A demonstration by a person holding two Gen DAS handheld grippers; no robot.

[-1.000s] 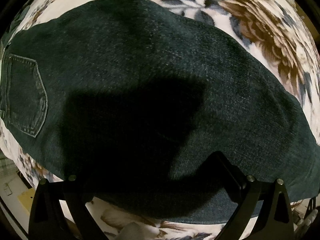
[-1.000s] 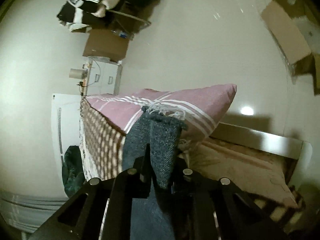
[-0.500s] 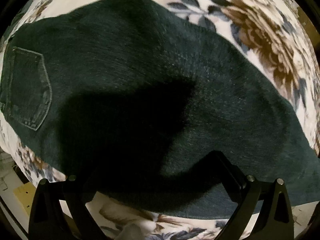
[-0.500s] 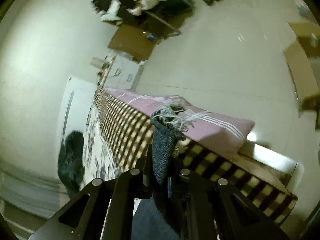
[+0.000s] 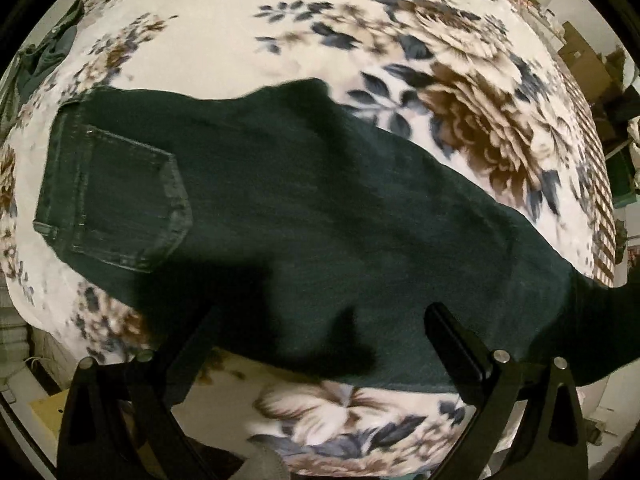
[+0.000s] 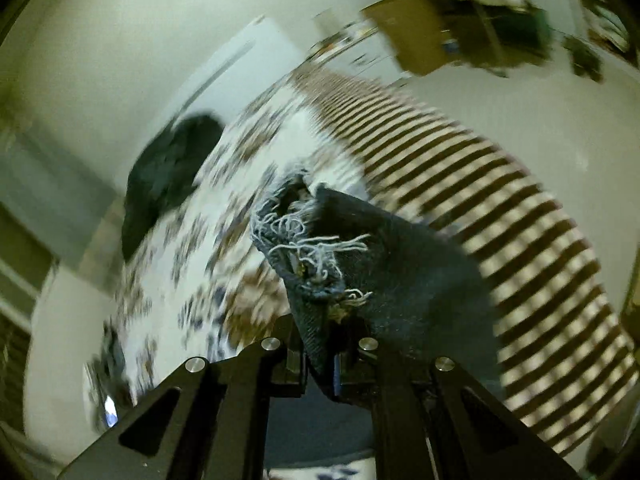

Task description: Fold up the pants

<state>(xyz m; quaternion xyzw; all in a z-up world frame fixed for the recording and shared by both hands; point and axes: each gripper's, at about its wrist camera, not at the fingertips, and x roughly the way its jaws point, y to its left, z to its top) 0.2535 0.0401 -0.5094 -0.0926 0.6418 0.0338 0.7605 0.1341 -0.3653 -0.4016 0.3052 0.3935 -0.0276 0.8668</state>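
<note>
Pants hem sits clenched in right claw; left claw, spread wide, points down.

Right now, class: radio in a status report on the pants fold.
Right gripper shut on frayed hem. Left gripper open, above the jeans on floral blanket. Nothing in the way.

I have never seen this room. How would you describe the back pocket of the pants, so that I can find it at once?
Look at the bed with the flowered blanket. Dark jeans lie across it, and the back pocket sits at their wide end, towards the left of the left wrist view. Its pale stitched outline, narrowing to a point, sets it apart from the plain dark cloth around it.
</note>
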